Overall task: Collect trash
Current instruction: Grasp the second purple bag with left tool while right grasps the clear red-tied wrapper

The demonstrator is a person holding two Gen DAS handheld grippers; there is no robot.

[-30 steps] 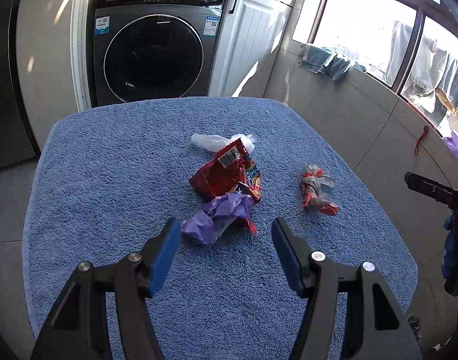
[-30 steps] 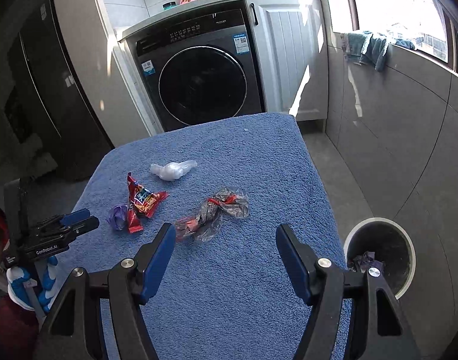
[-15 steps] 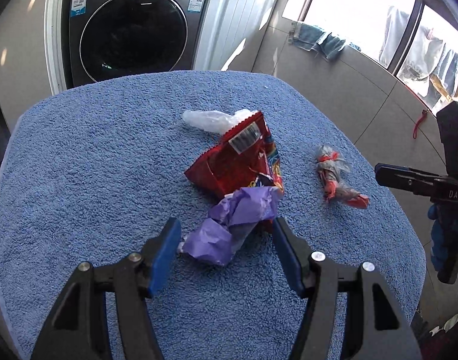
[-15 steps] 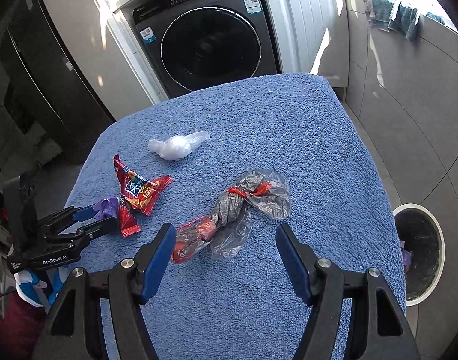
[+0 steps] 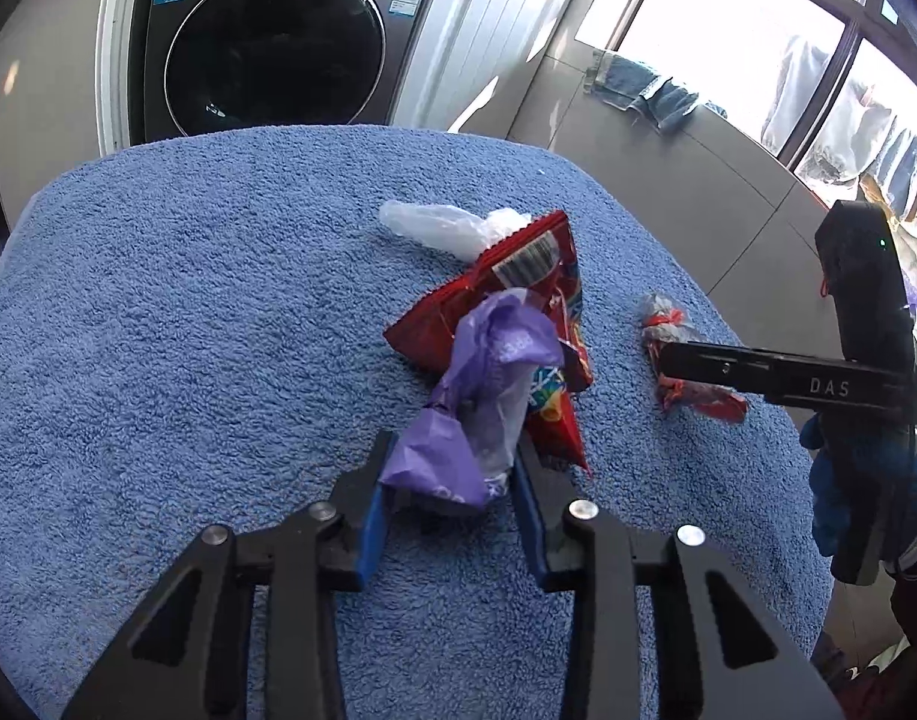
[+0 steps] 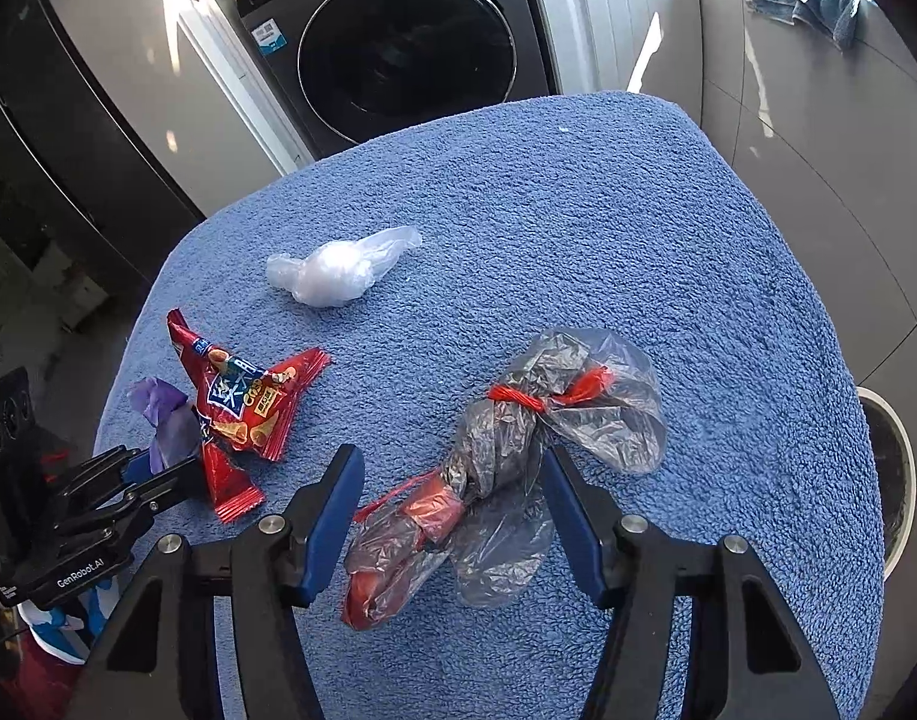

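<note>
Two-handed trash collection on a worktop (image 6: 608,192) covered in blue towelling, both pickups in hand. Left hand-held gripper (image 5: 452,480): its blue-padded jaws stand close on either side of the purple wrapper (image 5: 476,396), which rises crumpled between them; the wrapper fills the gap and appears clamped, though contact at the pads is partly hidden by the film itself. In the right wrist view the same wrapper (image 6: 161,417) projects from that gripper (image 6: 158,468) at about 9 o'clock. The red snack bag (image 5: 518,312) lies just behind the wrapper at 12 to 1 o'clock, touching or overlapping it. The white plastic bag (image 6: 338,267) lies further off, towards 12 o'clock.

Right hand-held gripper (image 6: 452,504): jaws wide apart, straddling the clear knotted bag with red ties (image 6: 518,456), which lies on the towelling with its narrow waist between the pads and neither pad touching. Its loose lobes spread to 1 o'clock and 6 o'clock.

The trash bin (image 6: 890,480) stands on the floor beyond the worktop edge at 3 o'clock of the right wrist view, only its rim in frame.

Step judged: grasp secured on the left, grasp about to be made on the right. The next move calls for the right jaws to shut on the bunched waist, not on a slack lobe that would slip, and for the left to lift straight up so that the red bag is not dragged along
</note>
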